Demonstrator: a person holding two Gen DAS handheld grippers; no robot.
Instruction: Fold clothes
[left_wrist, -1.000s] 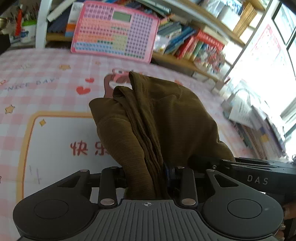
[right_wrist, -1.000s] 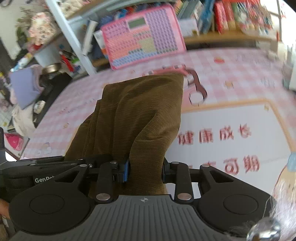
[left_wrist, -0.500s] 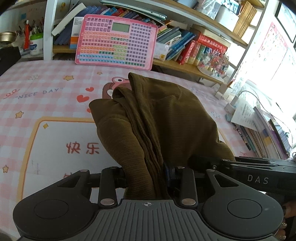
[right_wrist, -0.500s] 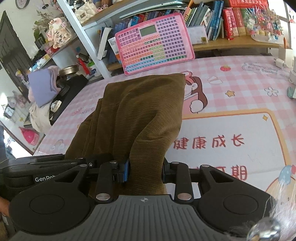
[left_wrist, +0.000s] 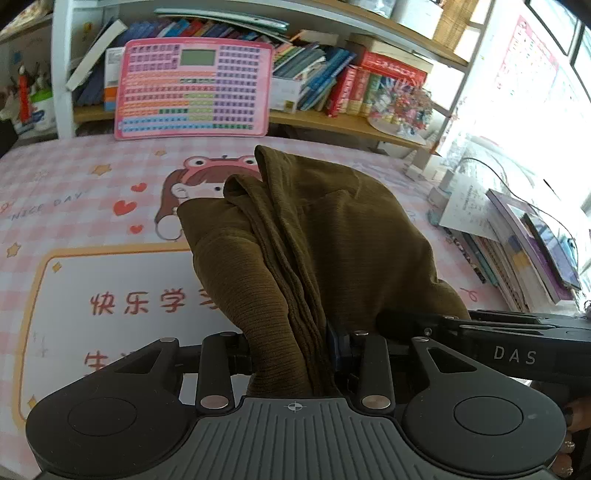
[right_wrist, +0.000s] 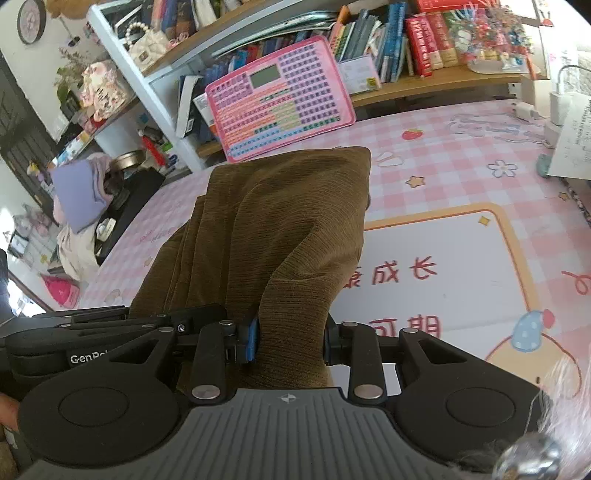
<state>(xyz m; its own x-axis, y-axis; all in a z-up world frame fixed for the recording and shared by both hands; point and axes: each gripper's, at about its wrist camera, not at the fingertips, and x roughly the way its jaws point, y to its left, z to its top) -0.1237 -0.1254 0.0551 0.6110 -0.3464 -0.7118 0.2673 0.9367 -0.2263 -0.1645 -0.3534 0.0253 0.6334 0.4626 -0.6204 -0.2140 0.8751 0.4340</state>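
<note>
Versus one second ago: both views show more bookshelf (left_wrist: 351, 122), pink keyboard toy (left_wrist: 192, 88) lower in left view, cartoon face on worktop (left_wrist: 92, 177) mat now uncovered; motion blur in right view gone. Grips unchanged.
Left hand-held gripper (left_wrist: 291, 354) pinches bunched olive-brown garment (left_wrist: 332, 240); right hand-held gripper (right_wrist: 290, 343) pinches same garment (right_wrist: 280, 229). Garment hangs lifted above pink checked mat.
Bookshelf holds upright books; keyboard toy leans against it.

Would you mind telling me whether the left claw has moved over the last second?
Yes. The left claw, shut on the brown garment, has drawn back from the pink keyboard toy; more tablecloth shows before it.
</note>
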